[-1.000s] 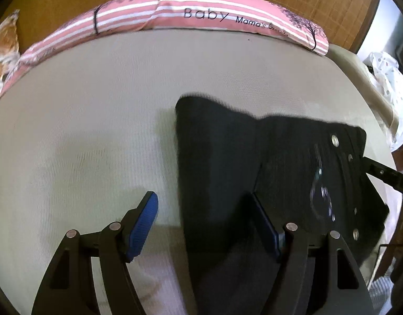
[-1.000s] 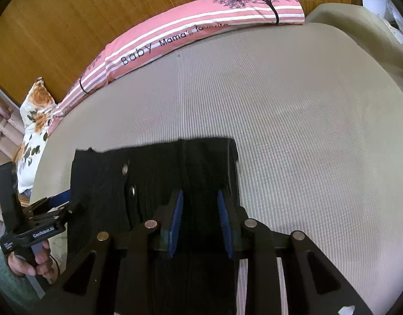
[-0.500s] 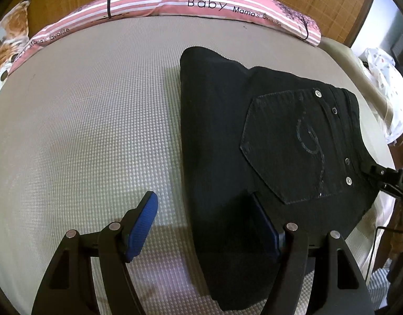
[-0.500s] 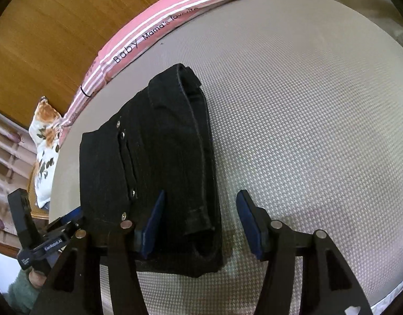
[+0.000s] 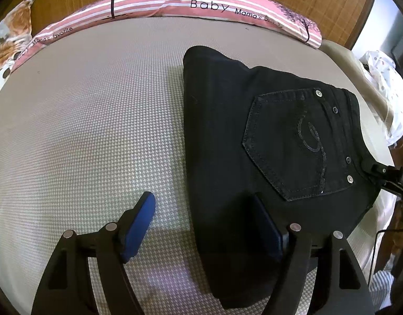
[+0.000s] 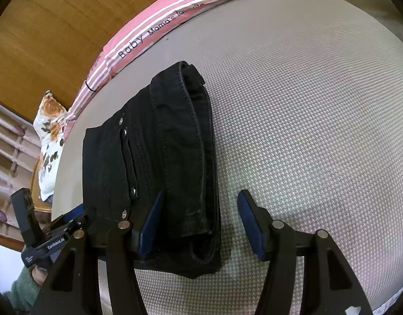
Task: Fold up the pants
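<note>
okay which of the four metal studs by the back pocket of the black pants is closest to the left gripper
The shiny silver stud at the pocket's lower corner, nearest the camera and the left hand-held gripper. The other three sit farther up the seam.

I see the black pants (image 5: pixel 254 141) folded into a compact, thick rectangular bundle lying flat on the bed. In my left view the bundle sits ahead and to the right of my left tool (image 5: pixel 204 225), with its near left corner running between the spread fingers. A back pocket with curly stitching and small metal rivets faces up. In my right view the pants (image 6: pixel 159 157) lie ahead and to the left of my right tool (image 6: pixel 199 223), the stacked hems and folded edges forming the side nearest its open gap, and the near end reaching in between its fingers.
</note>
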